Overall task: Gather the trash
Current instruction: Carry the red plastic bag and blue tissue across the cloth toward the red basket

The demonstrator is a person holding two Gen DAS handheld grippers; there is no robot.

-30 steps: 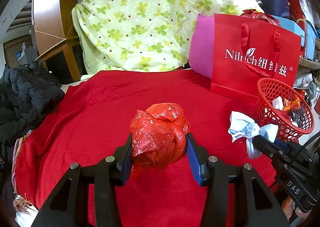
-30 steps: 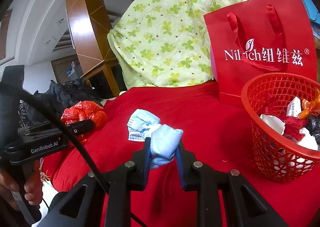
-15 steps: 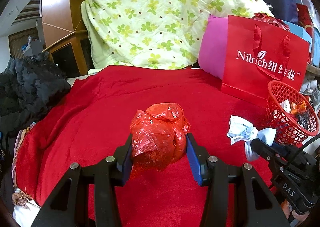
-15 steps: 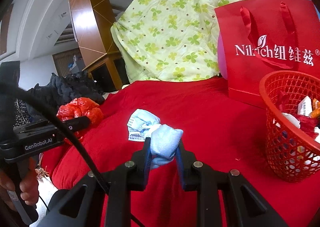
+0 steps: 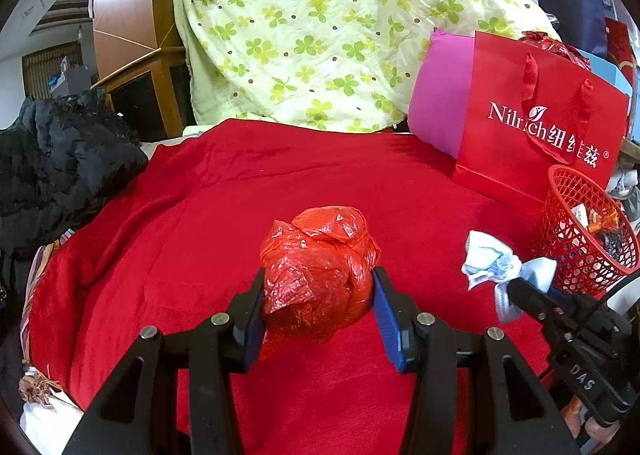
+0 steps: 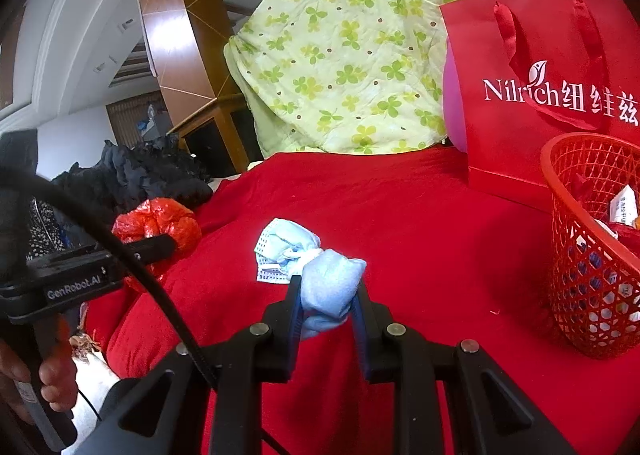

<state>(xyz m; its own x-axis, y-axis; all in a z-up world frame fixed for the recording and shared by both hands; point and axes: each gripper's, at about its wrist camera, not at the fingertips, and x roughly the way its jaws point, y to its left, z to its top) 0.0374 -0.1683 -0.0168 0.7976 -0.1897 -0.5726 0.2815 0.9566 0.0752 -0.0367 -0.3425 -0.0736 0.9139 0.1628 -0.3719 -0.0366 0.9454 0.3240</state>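
Observation:
My left gripper (image 5: 318, 309) is shut on a crumpled red plastic bag (image 5: 320, 267), held over the red blanket; the bag also shows in the right wrist view (image 6: 160, 221). My right gripper (image 6: 326, 309) is shut on a crumpled light-blue face mask (image 6: 324, 283), whose loose end (image 6: 286, 245) hangs ahead. The mask also shows in the left wrist view (image 5: 500, 263). A red mesh basket (image 6: 580, 275) with trash inside stands to the right; it also shows in the left wrist view (image 5: 576, 215).
A red paper bag (image 5: 540, 139) and a pink pillow (image 5: 444, 103) stand behind the basket. A green clover quilt (image 5: 320, 31) is heaped at the back. A black jacket (image 5: 52, 159) lies on the left. A red blanket (image 5: 240, 215) covers the surface.
Both grippers have drawn back to the left, so the basket sits further right and smaller in both views. Both keep their hold.

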